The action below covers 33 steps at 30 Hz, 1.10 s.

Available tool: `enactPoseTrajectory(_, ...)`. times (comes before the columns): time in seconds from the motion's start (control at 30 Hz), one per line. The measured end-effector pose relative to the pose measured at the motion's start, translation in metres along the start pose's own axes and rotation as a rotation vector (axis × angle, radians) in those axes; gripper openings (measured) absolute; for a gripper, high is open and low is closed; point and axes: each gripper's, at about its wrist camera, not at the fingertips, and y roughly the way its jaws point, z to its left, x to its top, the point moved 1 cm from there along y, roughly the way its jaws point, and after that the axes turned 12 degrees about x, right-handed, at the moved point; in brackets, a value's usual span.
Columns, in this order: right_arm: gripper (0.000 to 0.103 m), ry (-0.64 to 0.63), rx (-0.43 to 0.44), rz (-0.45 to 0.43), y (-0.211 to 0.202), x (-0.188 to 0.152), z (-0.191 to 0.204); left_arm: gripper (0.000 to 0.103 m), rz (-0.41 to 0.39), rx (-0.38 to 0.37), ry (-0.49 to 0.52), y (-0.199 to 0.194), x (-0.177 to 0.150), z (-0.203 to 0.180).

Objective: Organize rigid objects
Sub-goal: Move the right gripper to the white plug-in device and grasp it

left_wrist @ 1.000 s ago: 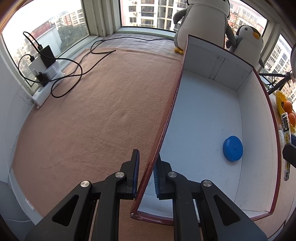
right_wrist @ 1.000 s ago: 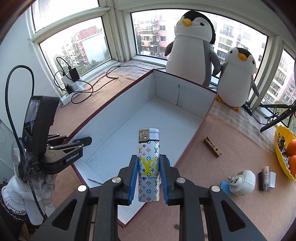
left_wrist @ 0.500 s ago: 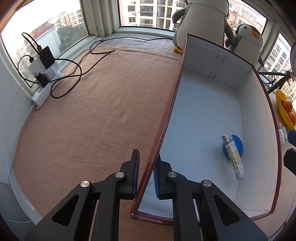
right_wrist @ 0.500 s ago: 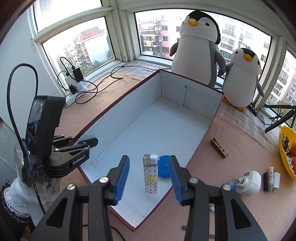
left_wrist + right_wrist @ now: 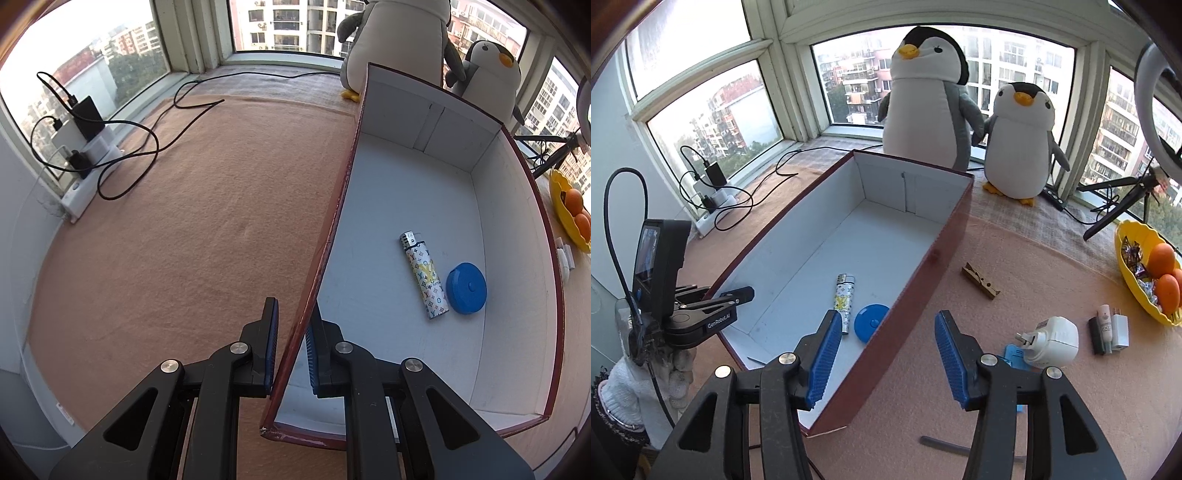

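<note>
Two rigid things are already lying on the white floor of the long, open cardboard box with dark red outer walls (image 5: 945, 236): a slim patterned lighter with a silver cap (image 5: 424, 275) and a flat round blue disc (image 5: 466, 283), just beside each other and near the box's right wall.

The left tool (image 5: 291, 354) is clenching the box's left wall, one blue pad on each side of the thin card, apparently steadying the box. The right tool (image 5: 884, 360) is hovering over the near end of the right wall with its blue-padded fingers (image 5: 823, 354) spread and nothing between them but the wall's edge below; it is grasping nothing.

Judging from this, the lighter's drop-off is finished and the step in hand is the reach for another item.

Several candidates are waiting on the tan cloth-covered bench (image 5: 1015, 266) to the right of the box: a wooden clothespin (image 5: 980, 285), a white plug adapter (image 5: 1052, 340) resting on a small blue piece, a small white charger block (image 5: 1120, 329) beside a dark stick-like item, and a grey rod near the lower edge.

The next move is calling for the right tool to swing rightward, clear of the box wall, drop over one item and line its open jaws across the narrow side. The adapter looks nearest; its rounded body may slip, so a centred grip seems wise.
</note>
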Motion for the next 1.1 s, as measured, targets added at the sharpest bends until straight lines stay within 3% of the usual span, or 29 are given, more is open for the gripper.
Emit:
enactPoseTrajectory(0.23, 0.065, 0.121, -0.107, -0.028, -0.015, -0.011, -0.05, 0.013, 0.0, -0.003, 0.014, 0.0, 0.0, -0.001)
enactPoseTrajectory(0.4, 0.071, 0.259, -0.129, -0.016, -0.018, -0.02, -0.098, 0.013, 0.001, -0.007, 0.019, -0.001, 0.0, -0.001)
enactPoseTrajectory(0.6, 0.071, 0.441, -0.128, 0.017, -0.008, -0.034, -0.15, 0.012, 0.002, -0.007, 0.021, -0.001, 0.0, -0.001)
enactPoseTrajectory(0.77, 0.071, 0.602, -0.061, 0.023, 0.003, -0.043, -0.18, 0.012, 0.006, -0.006, 0.031, 0.0, 0.001, -0.002)
enactPoseTrajectory(1.1, 0.071, 0.649, -0.05, 0.048, 0.026, -0.032, -0.186, 0.013, 0.013, -0.01, 0.082, 0.001, 0.003, -0.005)
